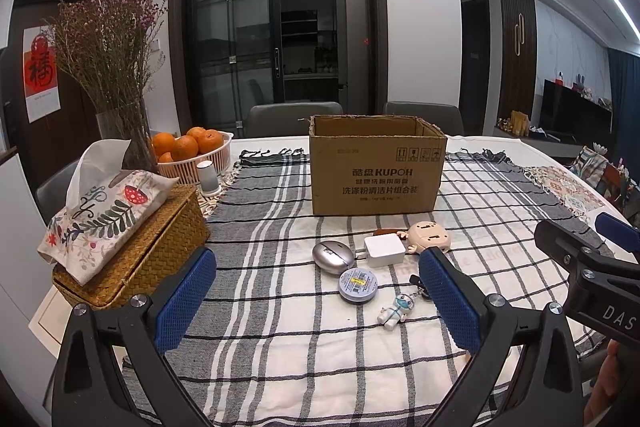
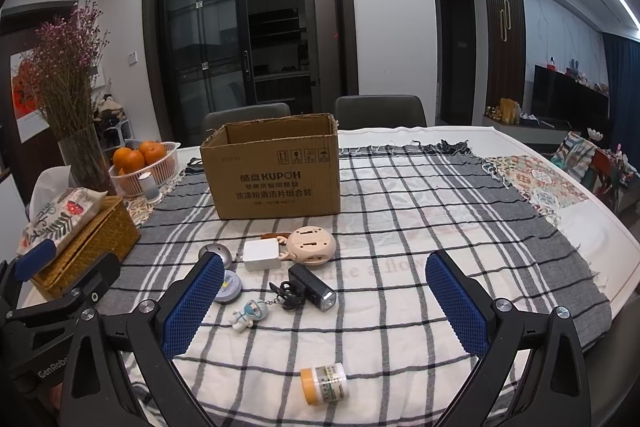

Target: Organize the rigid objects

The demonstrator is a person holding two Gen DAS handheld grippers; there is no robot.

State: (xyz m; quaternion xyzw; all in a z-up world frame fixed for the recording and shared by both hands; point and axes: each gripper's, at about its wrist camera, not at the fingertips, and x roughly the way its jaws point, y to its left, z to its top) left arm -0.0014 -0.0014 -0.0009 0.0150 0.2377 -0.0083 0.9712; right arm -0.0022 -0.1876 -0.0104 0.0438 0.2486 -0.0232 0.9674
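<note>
Blue-padded claws, both released, hover level over the surface [image 2: 400, 227].
Your left claw [image 1: 316, 303] frames the tin [image 1: 357, 283] and figurine [image 1: 394, 310]; your right claw [image 2: 324, 303] frames the torch [image 2: 312, 287], bottle [image 2: 325, 383] nearest; box [image 2: 276, 171] behind.

Both grippers [image 1: 316, 303] [image 2: 324, 303] have black angular frames, silver screws, blue mesh-textured pads [image 2: 456, 303]; white "DAS" and "GenRobo" lettering.

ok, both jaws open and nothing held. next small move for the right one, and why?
Probably lower the right gripper onto the black flashlight. It lies almost between the open jaws, clear of the white charger, and the open cardboard box sits just behind it. The left gripper is open too.
</note>
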